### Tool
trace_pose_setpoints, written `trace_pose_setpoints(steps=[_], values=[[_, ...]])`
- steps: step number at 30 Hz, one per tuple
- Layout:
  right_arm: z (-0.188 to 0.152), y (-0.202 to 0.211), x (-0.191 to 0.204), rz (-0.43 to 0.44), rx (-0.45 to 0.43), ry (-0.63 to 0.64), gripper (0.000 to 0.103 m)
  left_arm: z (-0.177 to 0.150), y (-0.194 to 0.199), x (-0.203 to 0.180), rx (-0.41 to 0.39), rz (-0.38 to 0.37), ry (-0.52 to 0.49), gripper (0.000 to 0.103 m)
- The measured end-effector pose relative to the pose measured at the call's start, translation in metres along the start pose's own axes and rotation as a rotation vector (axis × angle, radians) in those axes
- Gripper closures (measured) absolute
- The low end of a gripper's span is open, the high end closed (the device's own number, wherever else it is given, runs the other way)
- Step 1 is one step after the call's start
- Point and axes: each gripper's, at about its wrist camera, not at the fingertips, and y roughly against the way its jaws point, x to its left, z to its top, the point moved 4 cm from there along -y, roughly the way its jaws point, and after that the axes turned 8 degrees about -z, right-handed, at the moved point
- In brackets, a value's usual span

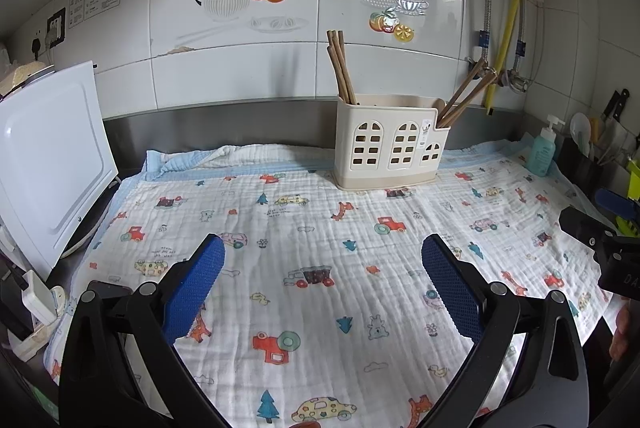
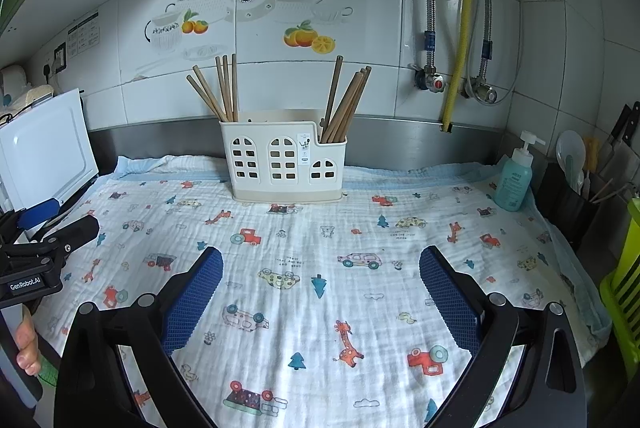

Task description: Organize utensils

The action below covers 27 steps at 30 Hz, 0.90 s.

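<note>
The left gripper (image 1: 322, 260) is spread wide open, holding and touching nothing, its blue pads (image 1: 194, 284) hovering over the printed cloth (image 1: 320, 308) near the front edge of the counter. The right gripper (image 2: 320, 268) is just as wide open and empty, also above the cloth's front part.

Well ahead of both, at the back edge of the cloth against the steel backsplash, stands a cream holder (image 2: 282, 163) with window-shaped cutouts. Chopsticks (image 2: 222, 87) lean upright in its left compartment and another bunch (image 2: 346, 103) in its lower right compartment. The cloth between grippers and holder is bare.

A white board (image 1: 48, 155) leans at the counter's left edge; a teal soap bottle (image 2: 514, 175) stands at the back right corner beside a dark knife rack (image 2: 568, 203).
</note>
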Motion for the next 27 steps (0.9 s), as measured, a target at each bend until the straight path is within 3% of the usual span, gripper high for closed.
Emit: trace_pose_setpoints(steps=[27], values=[[-0.0025, -0.0035, 0.0018, 0.007, 0.008, 0.001, 0.007, -0.0006, -0.001, -0.0022, -0.002, -0.004, -0.003, 0.005]])
